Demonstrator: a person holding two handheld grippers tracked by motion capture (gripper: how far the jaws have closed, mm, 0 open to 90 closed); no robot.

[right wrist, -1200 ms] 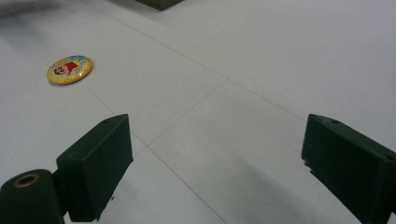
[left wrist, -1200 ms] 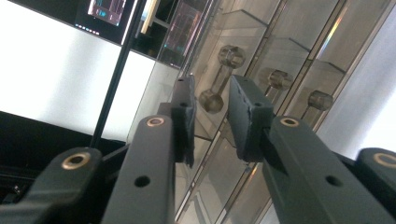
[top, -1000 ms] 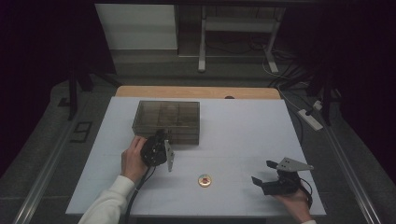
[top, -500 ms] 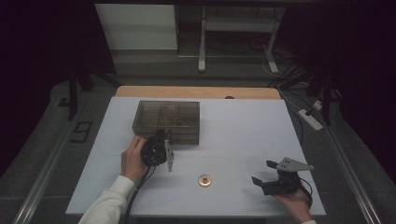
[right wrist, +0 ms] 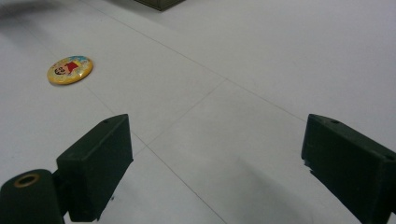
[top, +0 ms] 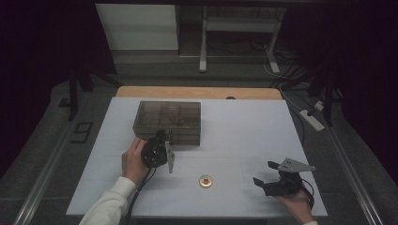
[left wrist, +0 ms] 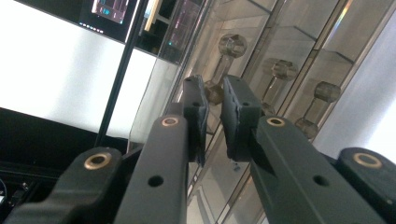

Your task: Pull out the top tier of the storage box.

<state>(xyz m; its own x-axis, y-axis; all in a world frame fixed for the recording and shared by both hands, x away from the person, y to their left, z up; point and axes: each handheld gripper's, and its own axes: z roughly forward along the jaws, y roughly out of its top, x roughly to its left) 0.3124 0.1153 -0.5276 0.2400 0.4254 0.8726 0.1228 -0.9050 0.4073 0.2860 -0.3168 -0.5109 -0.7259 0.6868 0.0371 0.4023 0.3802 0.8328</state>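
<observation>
The left gripper (top: 162, 140) is at the front of the clear drawer box (top: 168, 121), its jaws almost closed around a small knob (left wrist: 214, 92); whether the pads press it I cannot tell. A weak pinch may slip off. The right gripper (top: 265, 174) rests wide open and empty near the yellow badge (top: 205, 181)

Left claw (top: 162, 140) nearly closed, jaws just narrowing; right claw (top: 265, 176) gapes wide, resting low.

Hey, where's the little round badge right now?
High view: the round badge lies on the white table, near its front edge, between the left gripper and right gripper.
</observation>
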